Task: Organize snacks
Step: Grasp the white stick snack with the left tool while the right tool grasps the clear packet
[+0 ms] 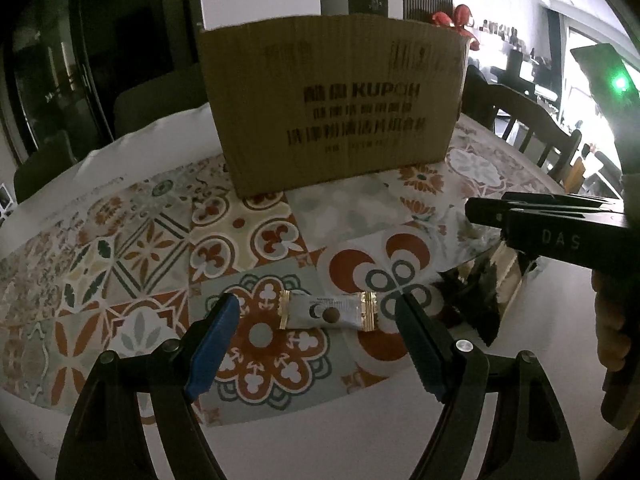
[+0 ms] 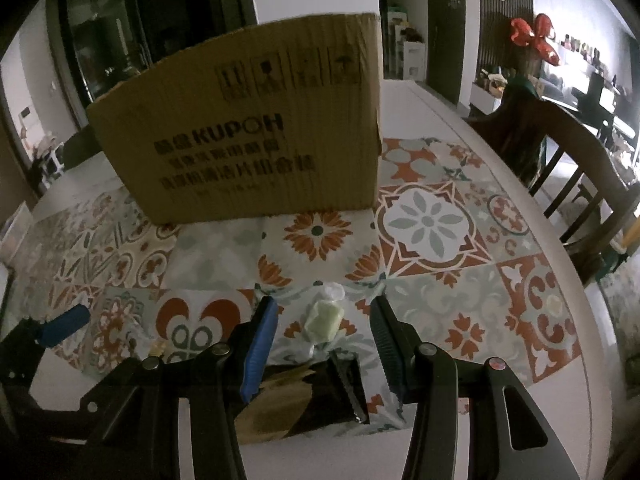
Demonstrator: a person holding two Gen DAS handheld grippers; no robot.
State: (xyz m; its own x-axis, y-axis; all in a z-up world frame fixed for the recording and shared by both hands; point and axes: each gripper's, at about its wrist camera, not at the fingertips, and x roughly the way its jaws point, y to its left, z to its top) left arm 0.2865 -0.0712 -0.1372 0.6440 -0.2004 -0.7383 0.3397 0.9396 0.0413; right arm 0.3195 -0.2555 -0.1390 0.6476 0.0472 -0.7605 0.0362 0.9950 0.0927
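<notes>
A white snack bar with gold ends (image 1: pixel 329 311) lies on the patterned mat, between and just beyond the tips of my open left gripper (image 1: pixel 320 312). A pale green wrapped candy (image 2: pixel 326 318) lies between the tips of my open right gripper (image 2: pixel 324 316). A black and gold snack packet (image 2: pixel 304 396) lies under the right gripper; it also shows in the left wrist view (image 1: pixel 484 300). The right gripper shows from the side in the left wrist view (image 1: pixel 492 210). A brown cardboard box (image 1: pixel 332 104) stands behind; it also shows in the right wrist view (image 2: pixel 256 132).
The patterned mat (image 1: pixel 256 240) covers a white round table (image 2: pixel 592 360). Wooden chairs (image 2: pixel 560 152) stand at the right edge. A red bow decoration (image 2: pixel 536 36) sits behind. A blue fingertip of the left gripper (image 2: pixel 64 324) shows at far left.
</notes>
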